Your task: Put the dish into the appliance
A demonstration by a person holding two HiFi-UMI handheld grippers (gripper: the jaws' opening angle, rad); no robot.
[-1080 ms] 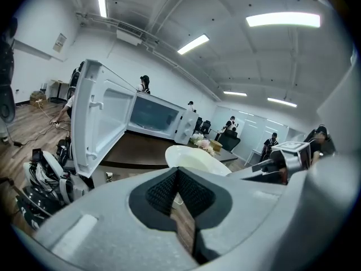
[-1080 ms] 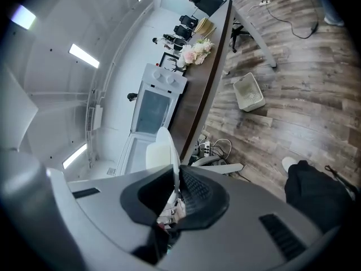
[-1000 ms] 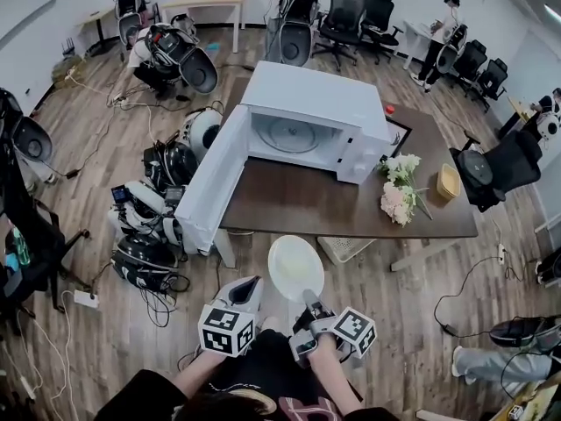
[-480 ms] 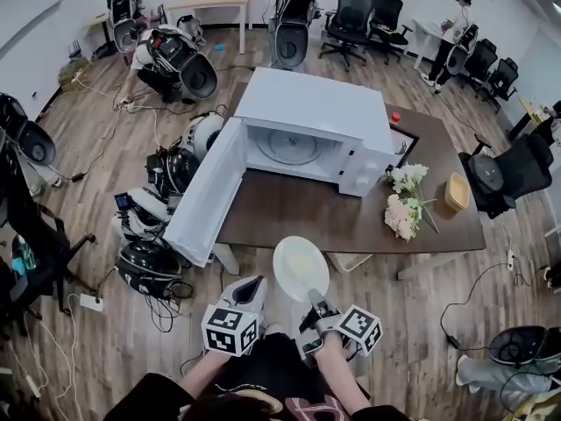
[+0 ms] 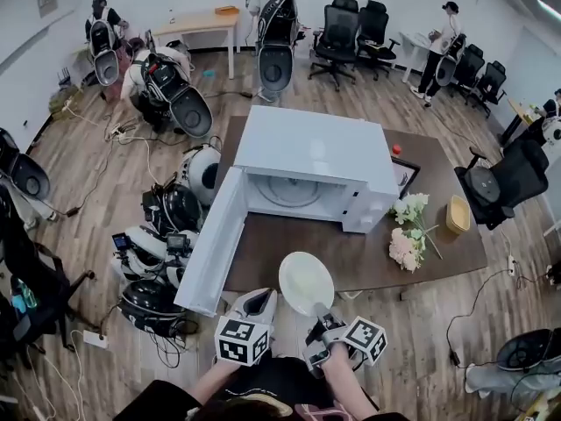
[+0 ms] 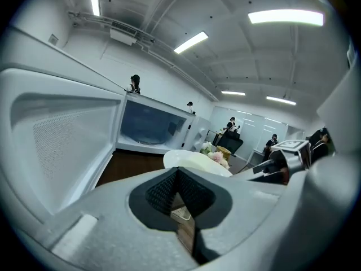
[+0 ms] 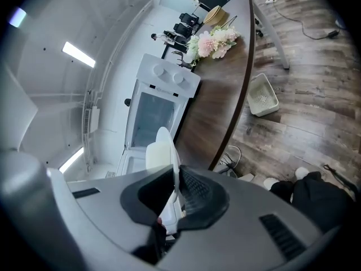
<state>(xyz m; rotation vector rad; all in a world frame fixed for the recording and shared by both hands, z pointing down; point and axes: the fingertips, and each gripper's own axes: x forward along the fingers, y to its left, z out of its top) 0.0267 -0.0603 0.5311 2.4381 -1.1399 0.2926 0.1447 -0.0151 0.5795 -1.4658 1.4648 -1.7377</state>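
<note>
Right hand-held gripper point(image 5: 323, 312) is clamped on the near rim of the dish point(image 5: 306, 282); in its own view the thin white edge sits pinched between the two black pads. The dish juts out ahead of the jaws, face up, over the near edge of the table point(image 5: 351, 253). It is in front of the microwave point(image 5: 316, 152), not yet inside and touching neither the table nor the oven.

The left hand-held gripper point(image 5: 261, 298) hangs just beside the dish on its left, apart from it. Its jaws are together at the tips with nothing between them.

The microwave stands on the table with its door point(image 5: 215, 244) swung wide to the left, past the table's edge. The glass turntable point(image 5: 289, 191) shows inside the open cavity. To the right of the oven lie flowers point(image 5: 408, 231), with a yellow bowl point(image 5: 458, 215) beyond them near the table's right end. A small red thing point(image 5: 397, 149) sits at the far right corner of the microwave.
</note>
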